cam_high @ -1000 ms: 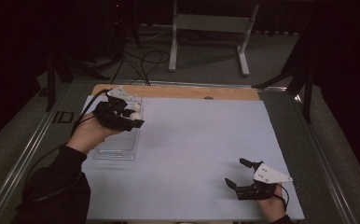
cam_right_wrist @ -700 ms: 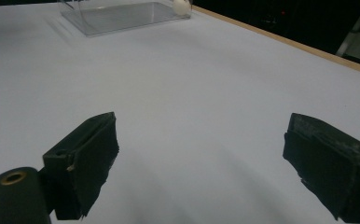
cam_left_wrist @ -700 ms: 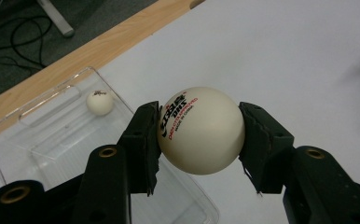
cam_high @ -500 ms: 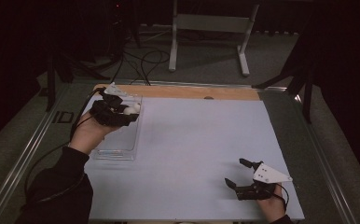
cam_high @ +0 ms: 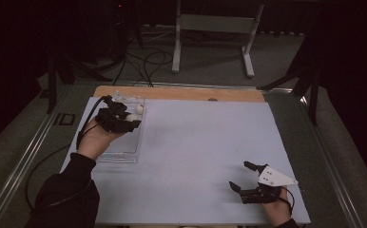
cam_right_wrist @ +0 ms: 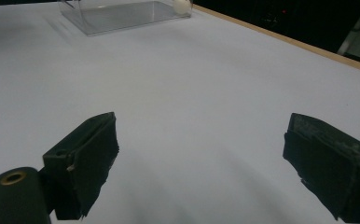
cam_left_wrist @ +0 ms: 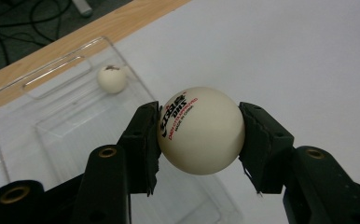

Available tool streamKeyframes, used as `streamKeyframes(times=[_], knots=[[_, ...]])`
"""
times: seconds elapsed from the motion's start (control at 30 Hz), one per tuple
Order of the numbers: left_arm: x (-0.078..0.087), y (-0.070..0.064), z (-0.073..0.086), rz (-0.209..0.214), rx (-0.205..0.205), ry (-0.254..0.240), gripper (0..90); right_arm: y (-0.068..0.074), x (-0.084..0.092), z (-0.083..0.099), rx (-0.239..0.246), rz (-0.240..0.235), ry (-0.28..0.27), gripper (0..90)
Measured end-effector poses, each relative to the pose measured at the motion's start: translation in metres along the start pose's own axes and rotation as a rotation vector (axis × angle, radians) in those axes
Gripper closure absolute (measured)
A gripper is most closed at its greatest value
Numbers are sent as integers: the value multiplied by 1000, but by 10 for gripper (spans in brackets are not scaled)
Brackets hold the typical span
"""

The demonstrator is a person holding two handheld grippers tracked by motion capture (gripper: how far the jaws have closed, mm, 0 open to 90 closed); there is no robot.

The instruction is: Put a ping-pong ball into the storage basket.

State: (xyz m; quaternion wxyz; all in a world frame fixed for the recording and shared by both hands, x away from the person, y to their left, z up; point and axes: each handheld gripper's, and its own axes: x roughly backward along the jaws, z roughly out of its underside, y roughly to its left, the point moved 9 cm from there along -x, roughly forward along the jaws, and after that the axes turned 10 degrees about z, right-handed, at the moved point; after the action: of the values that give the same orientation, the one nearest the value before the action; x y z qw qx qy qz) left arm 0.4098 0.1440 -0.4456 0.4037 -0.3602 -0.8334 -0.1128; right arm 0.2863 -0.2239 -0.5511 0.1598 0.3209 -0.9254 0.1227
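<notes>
My left gripper (cam_left_wrist: 199, 133) is shut on a white ping-pong ball (cam_left_wrist: 200, 130) with red and black print, its pads pressing both sides. It hangs over the far part of a clear plastic tray (cam_left_wrist: 38, 116), where a second white ball (cam_left_wrist: 112, 78) lies near the far wall. From above, the left gripper (cam_high: 130, 119) and its held ball (cam_high: 132, 117) sit over the tray (cam_high: 120, 153) at the table's left, with the second ball (cam_high: 139, 109) just beyond. My right gripper (cam_high: 238, 175) stands open and empty near the front right corner, its jaws wide apart (cam_right_wrist: 201, 154) over bare sheet.
A white sheet (cam_high: 205, 142) covers the table, with a wooden strip (cam_high: 181, 93) along its far edge. The right gripper view shows the tray (cam_right_wrist: 117, 16) far off with a ball (cam_right_wrist: 182, 5) in it. A metal stand (cam_high: 215, 28) and cables lie on the floor beyond.
My left gripper has sunk a little toward the tray with the ball still in its jaws. The right gripper has kept still.
</notes>
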Motion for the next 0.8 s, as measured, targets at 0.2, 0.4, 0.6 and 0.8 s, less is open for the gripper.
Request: streamKeyframes(times=[0.2,0.4,0.6,0.8], knots=[[-7,3,8,3,13,14,521,1,0,0,2,-2,1,100],[-17,9,20,2,27,47,521,1,0,1,3,-4,4,100],[-26,11,30,3,35,80,521,1,-1,1,5,-4,6,100],[-35,16,42,9,55,117,521,1,-1,1,6,-4,6,100]])
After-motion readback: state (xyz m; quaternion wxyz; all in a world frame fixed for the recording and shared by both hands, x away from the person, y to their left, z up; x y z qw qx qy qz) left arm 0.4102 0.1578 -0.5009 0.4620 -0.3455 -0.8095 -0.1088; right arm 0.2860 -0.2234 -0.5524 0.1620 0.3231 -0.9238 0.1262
